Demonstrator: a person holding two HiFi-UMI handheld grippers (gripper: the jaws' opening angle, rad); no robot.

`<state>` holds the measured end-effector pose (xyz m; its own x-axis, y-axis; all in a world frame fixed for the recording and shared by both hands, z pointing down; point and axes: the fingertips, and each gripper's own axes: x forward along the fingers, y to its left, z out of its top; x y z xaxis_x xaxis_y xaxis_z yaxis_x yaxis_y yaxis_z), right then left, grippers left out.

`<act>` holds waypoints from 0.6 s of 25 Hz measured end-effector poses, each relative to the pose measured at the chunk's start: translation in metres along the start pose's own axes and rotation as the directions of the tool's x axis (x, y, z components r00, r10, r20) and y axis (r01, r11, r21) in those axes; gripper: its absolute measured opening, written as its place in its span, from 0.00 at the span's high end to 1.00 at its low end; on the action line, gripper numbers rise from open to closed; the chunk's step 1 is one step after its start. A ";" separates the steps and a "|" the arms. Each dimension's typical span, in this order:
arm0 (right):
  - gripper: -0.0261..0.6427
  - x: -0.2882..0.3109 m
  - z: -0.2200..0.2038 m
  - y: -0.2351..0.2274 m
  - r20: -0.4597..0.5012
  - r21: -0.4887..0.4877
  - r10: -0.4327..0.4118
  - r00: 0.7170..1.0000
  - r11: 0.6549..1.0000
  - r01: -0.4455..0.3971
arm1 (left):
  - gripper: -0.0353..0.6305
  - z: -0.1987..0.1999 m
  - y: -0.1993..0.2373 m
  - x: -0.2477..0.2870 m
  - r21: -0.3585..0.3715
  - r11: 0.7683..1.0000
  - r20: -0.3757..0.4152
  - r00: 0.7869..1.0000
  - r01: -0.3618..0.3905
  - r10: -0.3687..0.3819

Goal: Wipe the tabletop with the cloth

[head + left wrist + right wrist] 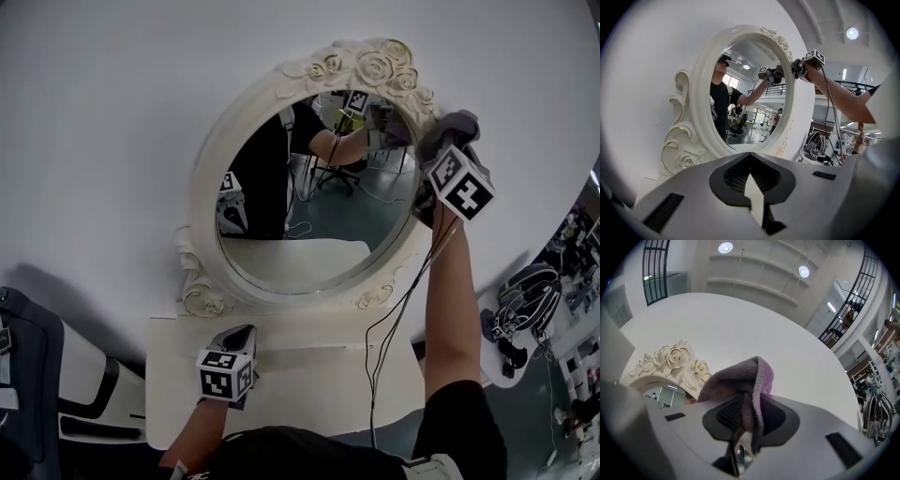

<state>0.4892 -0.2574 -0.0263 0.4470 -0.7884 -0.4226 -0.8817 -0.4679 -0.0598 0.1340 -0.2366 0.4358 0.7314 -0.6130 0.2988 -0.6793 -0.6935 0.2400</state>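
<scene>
My right gripper (439, 142) is raised against the top right of the white ornate mirror frame (201, 187) and is shut on a grey-purple cloth (454, 124). In the right gripper view the cloth (740, 380) bulges out between the jaws of the right gripper (744, 430), next to the frame's carved roses (675, 359). My left gripper (239, 336) hangs low over the white tabletop (319, 370) in front of the mirror, its jaws together and holding nothing. The left gripper view shows the left gripper (752, 183) facing the mirror (740, 93), with the right gripper (800, 68) high up.
A black chair (28, 375) stands at the left of the table. A round white side table (511, 370) with black gear on it is at the right. Black cables (398, 305) hang from the right arm over the tabletop. A white wall is behind the mirror.
</scene>
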 end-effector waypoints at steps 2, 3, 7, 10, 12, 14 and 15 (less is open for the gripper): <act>0.83 -0.004 0.005 0.004 0.018 0.012 0.014 1.000 1.000 -0.014 | 0.95 -0.001 0.005 -0.003 -0.006 1.000 -0.001 1.000 -0.006 0.006; 0.83 -0.006 0.009 0.009 0.030 0.007 0.029 0.999 1.000 -0.029 | 0.94 -0.001 0.006 -0.004 -0.007 1.000 -0.001 1.000 -0.007 0.007; 0.83 -0.009 0.027 0.036 0.062 -0.052 0.054 0.997 0.997 -0.051 | 0.95 0.003 0.009 -0.008 -0.005 1.000 0.014 1.000 -0.002 0.002; 0.83 -0.009 0.028 0.040 0.051 -0.023 0.047 0.998 0.999 -0.046 | 0.95 0.002 0.014 -0.014 -0.007 1.000 0.020 1.000 -0.008 0.008; 0.83 -0.012 0.029 0.040 0.058 -0.035 0.040 0.998 0.999 -0.038 | 0.95 0.001 0.016 -0.015 -0.007 1.000 0.017 1.000 -0.011 0.011; 0.83 -0.014 0.032 0.042 0.069 -0.050 0.048 0.996 0.998 -0.045 | 0.95 0.000 0.015 -0.016 -0.004 1.000 0.016 1.000 -0.010 0.010; 0.83 -0.015 0.035 0.046 0.078 -0.055 0.060 0.995 0.997 -0.056 | 0.94 0.002 0.015 -0.017 -0.001 1.000 0.018 1.000 -0.009 0.009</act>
<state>0.4368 -0.2525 -0.0547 0.3804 -0.7815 -0.4945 -0.8956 -0.4446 0.0137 0.1118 -0.2370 0.4328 0.7263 -0.6258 0.2843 -0.6858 -0.6876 0.2384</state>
